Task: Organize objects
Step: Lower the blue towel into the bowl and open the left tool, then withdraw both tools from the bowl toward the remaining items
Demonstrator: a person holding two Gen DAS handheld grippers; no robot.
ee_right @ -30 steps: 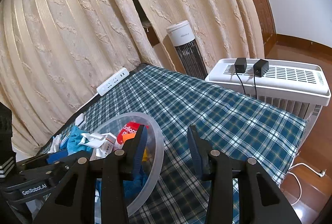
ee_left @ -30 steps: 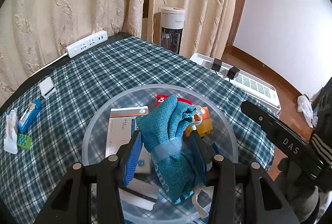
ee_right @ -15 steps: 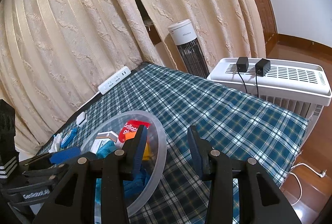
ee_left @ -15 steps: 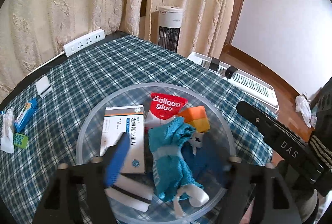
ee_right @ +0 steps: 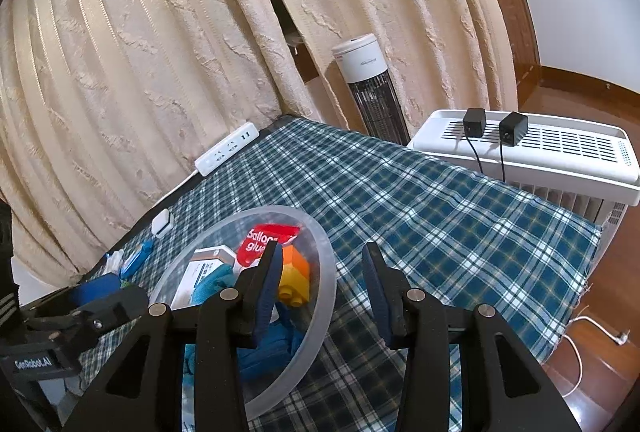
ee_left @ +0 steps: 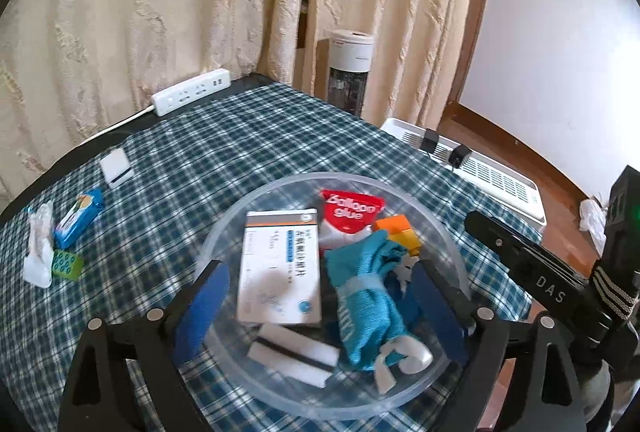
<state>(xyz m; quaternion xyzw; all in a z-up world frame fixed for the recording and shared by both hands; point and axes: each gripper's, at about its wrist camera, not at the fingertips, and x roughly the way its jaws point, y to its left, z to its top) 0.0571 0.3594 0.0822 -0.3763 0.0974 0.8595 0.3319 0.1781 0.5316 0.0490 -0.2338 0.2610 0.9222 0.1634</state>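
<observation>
A clear plastic bowl (ee_left: 280,186) stands on the blue plaid tablecloth. In it lie a teal cloth bundle (ee_left: 368,296), a white medicine box (ee_left: 280,264), a red glue packet (ee_left: 350,212), an orange and yellow brick (ee_left: 394,228) and a white block (ee_left: 292,352). My left gripper (ee_left: 318,272) hovers over the bowl. Its jaws are opening wide, and the cloth lies loose between them, untouched by the pads. My right gripper (ee_right: 321,252) straddles the bowl's rim (ee_right: 326,264), one finger inside, one outside, with its pads apart from the rim.
Left of the bowl lie a green brick (ee_left: 67,264), a blue snack packet (ee_left: 78,218), a white wrapper (ee_left: 38,252) and a small white box (ee_left: 116,172). A power strip (ee_left: 191,92) sits at the far edge by the curtains. A tower heater (ee_left: 350,68) and a white appliance (ee_right: 540,148) stand beyond.
My left gripper has opened and let go of the teal cloth, which now lies in the bowl beside the medicine box. The left gripper has drawn back a little. The right gripper has kept still.
</observation>
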